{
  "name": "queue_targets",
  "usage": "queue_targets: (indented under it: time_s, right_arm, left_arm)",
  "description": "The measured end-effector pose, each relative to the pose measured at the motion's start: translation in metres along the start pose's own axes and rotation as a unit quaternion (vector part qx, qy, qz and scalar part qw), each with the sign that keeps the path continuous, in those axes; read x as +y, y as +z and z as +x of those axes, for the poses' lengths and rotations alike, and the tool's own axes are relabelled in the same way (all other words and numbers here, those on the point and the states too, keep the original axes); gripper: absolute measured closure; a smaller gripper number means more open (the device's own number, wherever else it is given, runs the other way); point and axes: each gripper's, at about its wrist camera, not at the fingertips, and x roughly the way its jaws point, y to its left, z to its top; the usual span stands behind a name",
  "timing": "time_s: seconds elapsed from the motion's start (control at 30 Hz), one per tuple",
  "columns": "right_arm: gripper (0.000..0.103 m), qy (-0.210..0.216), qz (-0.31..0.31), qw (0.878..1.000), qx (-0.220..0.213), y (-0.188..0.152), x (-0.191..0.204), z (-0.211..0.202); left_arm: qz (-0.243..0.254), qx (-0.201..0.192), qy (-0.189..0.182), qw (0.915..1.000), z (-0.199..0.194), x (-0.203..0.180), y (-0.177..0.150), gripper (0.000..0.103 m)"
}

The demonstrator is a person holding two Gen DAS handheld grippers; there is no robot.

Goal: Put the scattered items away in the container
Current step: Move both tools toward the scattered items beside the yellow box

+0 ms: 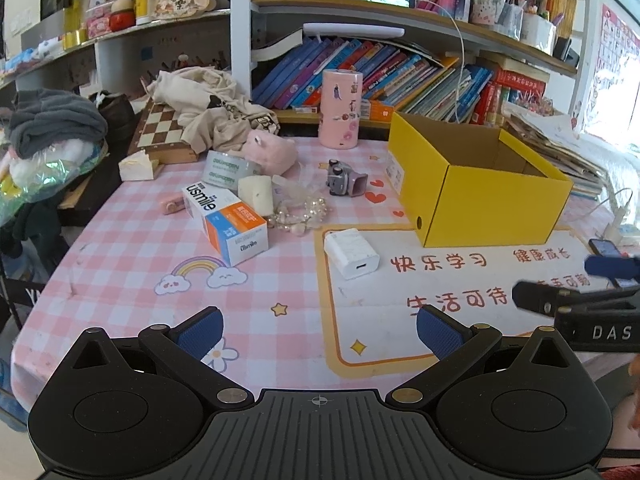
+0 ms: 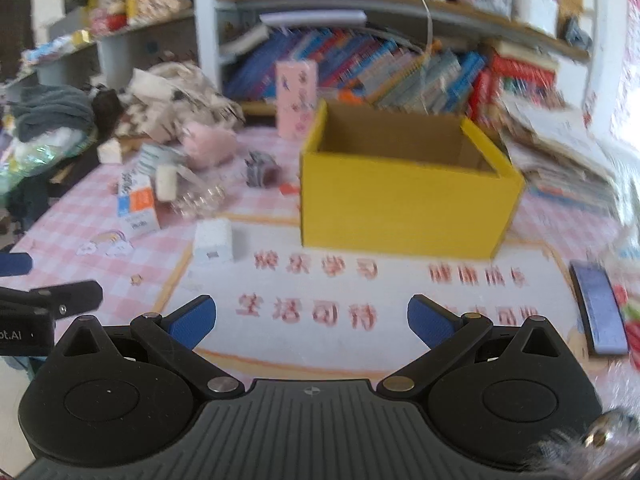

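An open yellow box point(image 1: 496, 204) stands on the pink checked tablecloth; in the blurred right wrist view it is straight ahead point(image 2: 404, 208) and looks empty. Scattered to its left are a white charger point(image 1: 352, 254), a usmile carton point(image 1: 228, 220), a pearl bracelet point(image 1: 300, 212), a grey toy camera point(image 1: 344, 178), a white roll point(image 1: 256, 194), a tape roll point(image 1: 228, 172) and a pink plush point(image 1: 272, 148). My left gripper point(image 1: 318, 330) is open and empty, near the table's front. My right gripper point(image 2: 312, 318) is open and empty over the white mat; it also shows at the right edge of the left wrist view point(image 1: 576, 284).
A pink cylinder tin point(image 1: 340, 108) stands behind the box. A chessboard point(image 1: 164, 128) with cloth on it lies at the back left. Bookshelves run along the back. A phone point(image 2: 600, 312) lies at the right, with stacked papers point(image 1: 560, 148) beyond.
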Motion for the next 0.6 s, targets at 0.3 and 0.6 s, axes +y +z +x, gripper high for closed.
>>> queue_targets:
  time_s: [0.3,0.6]
  right_arm:
    - [0.000,0.033,-0.039,0.999,-0.009,0.007,0.019,-0.005]
    - [0.000,0.030,-0.034,0.999,-0.009,0.005,0.025,-0.010]
  left_arm:
    - [-0.033,-0.018,-0.019,0.9991,-0.009,0.009,-0.005,0.000]
    - [-0.040,-0.028,-0.023,0.9985,-0.011,0.012,-0.005,0.000]
